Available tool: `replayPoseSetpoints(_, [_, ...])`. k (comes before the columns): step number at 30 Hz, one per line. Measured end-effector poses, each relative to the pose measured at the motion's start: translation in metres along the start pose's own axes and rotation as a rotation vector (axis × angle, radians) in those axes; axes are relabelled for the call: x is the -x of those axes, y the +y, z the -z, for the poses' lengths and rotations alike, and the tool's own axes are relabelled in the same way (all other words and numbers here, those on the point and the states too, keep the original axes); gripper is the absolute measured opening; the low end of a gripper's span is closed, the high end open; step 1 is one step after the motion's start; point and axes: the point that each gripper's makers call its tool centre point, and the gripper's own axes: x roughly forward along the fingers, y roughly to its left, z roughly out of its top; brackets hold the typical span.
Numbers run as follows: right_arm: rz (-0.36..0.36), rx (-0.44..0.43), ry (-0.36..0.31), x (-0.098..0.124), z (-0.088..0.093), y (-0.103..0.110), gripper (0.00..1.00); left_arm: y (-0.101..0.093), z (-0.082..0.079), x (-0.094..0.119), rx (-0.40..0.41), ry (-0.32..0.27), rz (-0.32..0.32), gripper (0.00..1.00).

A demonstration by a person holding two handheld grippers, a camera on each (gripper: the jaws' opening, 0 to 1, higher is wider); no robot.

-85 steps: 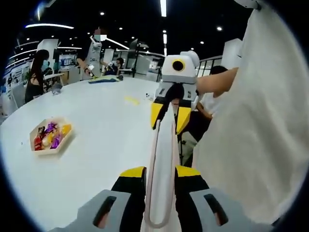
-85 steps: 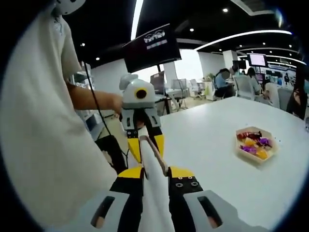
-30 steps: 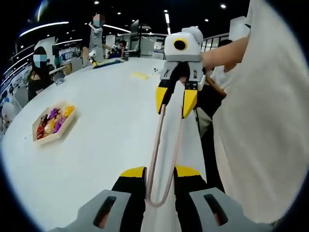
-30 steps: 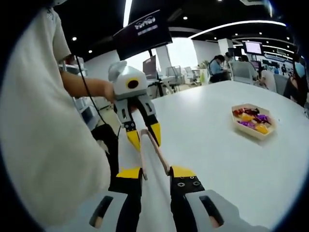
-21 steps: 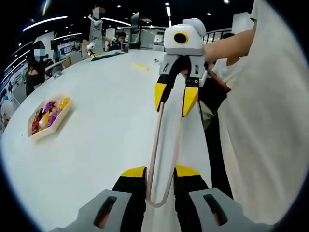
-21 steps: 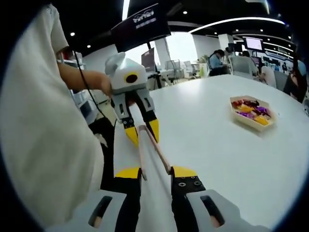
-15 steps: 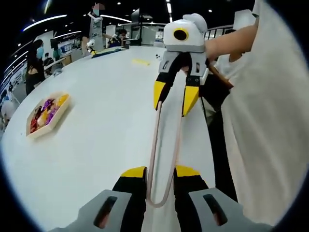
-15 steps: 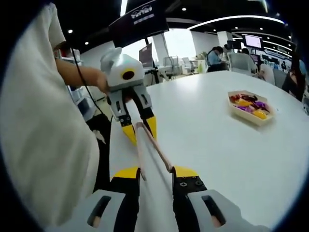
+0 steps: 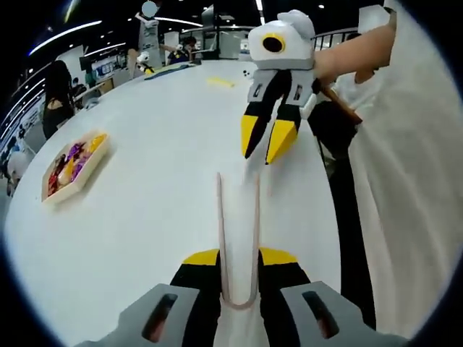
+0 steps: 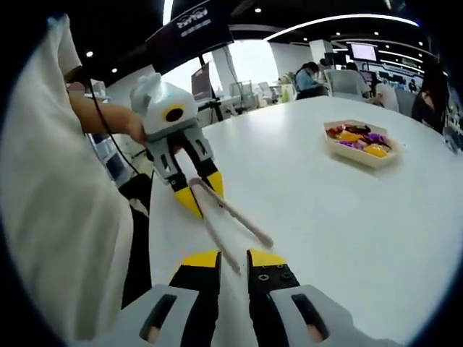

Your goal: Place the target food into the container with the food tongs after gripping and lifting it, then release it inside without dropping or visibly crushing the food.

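Note:
A pair of pale food tongs point(image 9: 220, 217) is held at its bend by my left gripper point(image 9: 239, 256), which is shut on it. The two arms point forward over the white table point(image 9: 159, 202). My right gripper point(image 9: 266, 141) hangs just past the tong tips, apart from them, jaws close together with nothing between. In the right gripper view the tongs point(image 10: 231, 213) reach from the left gripper point(image 10: 201, 194) toward my right gripper point(image 10: 233, 259). A six-sided tray point(image 9: 92, 155) of colourful wrapped sweets point(image 9: 69, 160) lies far left; this tray point(image 10: 329, 147) and the sweets point(image 10: 362, 137) are seen at the far right.
A person in a white shirt point(image 9: 405, 188) stands at the table's edge, holding both grippers; the shirt point(image 10: 51, 217) is close on the left. Other people sit and stand at the room's far side point(image 9: 54, 94). Small yellow items point(image 9: 221, 82) lie far across the table.
The tong tips have come out of my right gripper, and its jaws have drawn closer together. The tong arms have sprung apart. Both grippers have dropped lower over the table.

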Motion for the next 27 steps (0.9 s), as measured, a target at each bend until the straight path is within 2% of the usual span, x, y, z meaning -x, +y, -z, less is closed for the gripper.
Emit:
replayPoseSetpoints(4, [0.020,-0.016,-0.006,0.002,0.000,-0.004,0.24,0.001,0.000,0.000,-0.034,0.001,-0.005,0.16])
replayPoseSetpoints(12, [0.023,0.000,0.021,-0.001,0.004,0.002,0.24,0.003,0.001,-0.007,-0.084,0.008,0.006,0.16])
replayPoseSetpoints(17, [0.016,-0.015,0.015,-0.004,0.006,0.008,0.23,0.006,0.001,-0.008,-0.127,0.021,0.018,0.17])
replayPoseSetpoints(21, [0.019,-0.031,0.016,-0.005,0.007,0.009,0.22,0.007,0.000,-0.008,-0.082,0.014,0.029,0.17])
replayPoseSetpoints(23, [0.022,-0.040,0.013,-0.006,0.007,0.010,0.22,0.008,-0.006,-0.006,-0.054,-0.024,0.020,0.19])
replayPoseSetpoints(27, [0.037,-0.059,0.012,-0.007,0.007,0.010,0.21,0.018,-0.012,-0.002,0.000,-0.066,-0.022,0.34])
